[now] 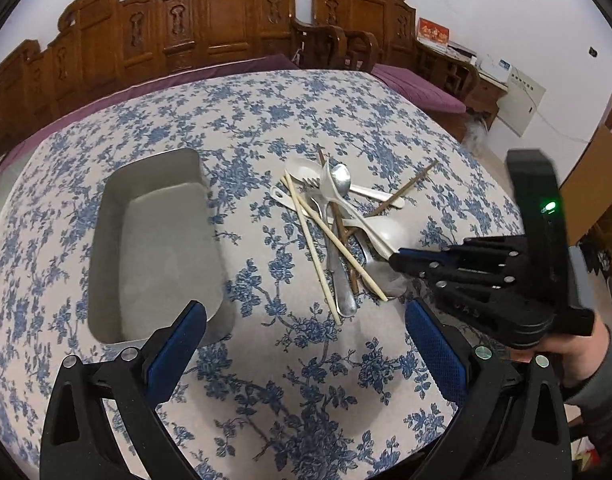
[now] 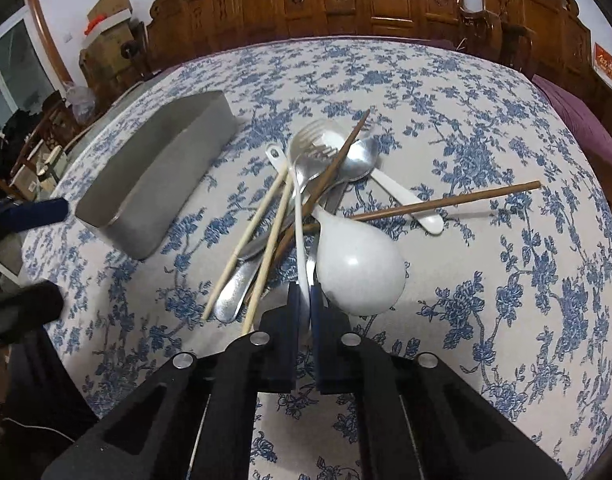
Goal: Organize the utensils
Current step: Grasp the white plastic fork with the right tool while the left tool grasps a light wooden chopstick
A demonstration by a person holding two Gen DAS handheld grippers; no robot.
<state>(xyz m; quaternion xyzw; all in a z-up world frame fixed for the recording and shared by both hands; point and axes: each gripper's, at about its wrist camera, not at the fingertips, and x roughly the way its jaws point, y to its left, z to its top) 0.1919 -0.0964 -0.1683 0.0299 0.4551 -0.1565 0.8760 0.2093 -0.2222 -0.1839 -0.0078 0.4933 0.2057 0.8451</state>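
Observation:
A pile of utensils (image 1: 338,216) lies on the floral tablecloth: white plastic spoons, metal spoons, a metal fork, pale and dark chopsticks. An empty metal tray (image 1: 154,240) sits left of the pile. My left gripper (image 1: 306,320) is open and empty, hovering in front of the tray and pile. My right gripper (image 2: 305,296) is shut on a white spoon handle (image 2: 300,240) at the near edge of the pile; a large white spoon bowl (image 2: 358,268) lies just right of it. The right gripper also shows in the left wrist view (image 1: 398,258). The tray shows in the right wrist view (image 2: 154,176).
The table (image 1: 346,380) is covered by a blue floral cloth. Carved wooden chairs (image 1: 194,24) and purple cushions (image 1: 418,88) stand behind it. Cardboard boxes (image 2: 106,28) and clutter stand at the far left in the right wrist view.

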